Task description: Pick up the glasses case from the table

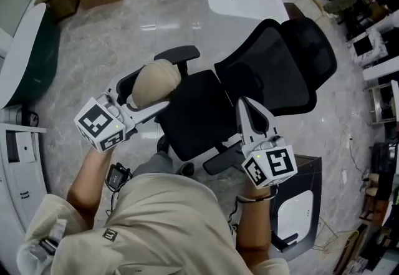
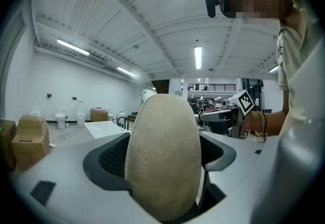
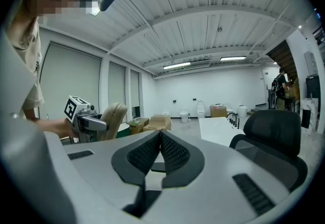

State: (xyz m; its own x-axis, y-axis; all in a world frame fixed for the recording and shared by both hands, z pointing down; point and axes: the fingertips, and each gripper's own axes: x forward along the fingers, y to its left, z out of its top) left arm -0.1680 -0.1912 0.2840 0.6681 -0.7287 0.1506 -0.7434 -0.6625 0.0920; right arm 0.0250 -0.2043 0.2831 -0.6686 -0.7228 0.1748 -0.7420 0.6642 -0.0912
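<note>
- Gripping tan glasses case (image 2: pixel 162 157) between left gripper (image 1: pixel 144 91) jaws, hovering over black office chair (image 1: pixel 274 62)
- Holding right gripper (image 3: pixel 160 134) jaws pressed together, nothing between them, near chair seat

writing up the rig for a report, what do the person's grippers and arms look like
The left gripper and right gripper are pale grey with dark textured pads. Each carries a white cube with black square markers and a small green light. The person wears a beige short-sleeved top and a black wired device at the left wrist.
</note>
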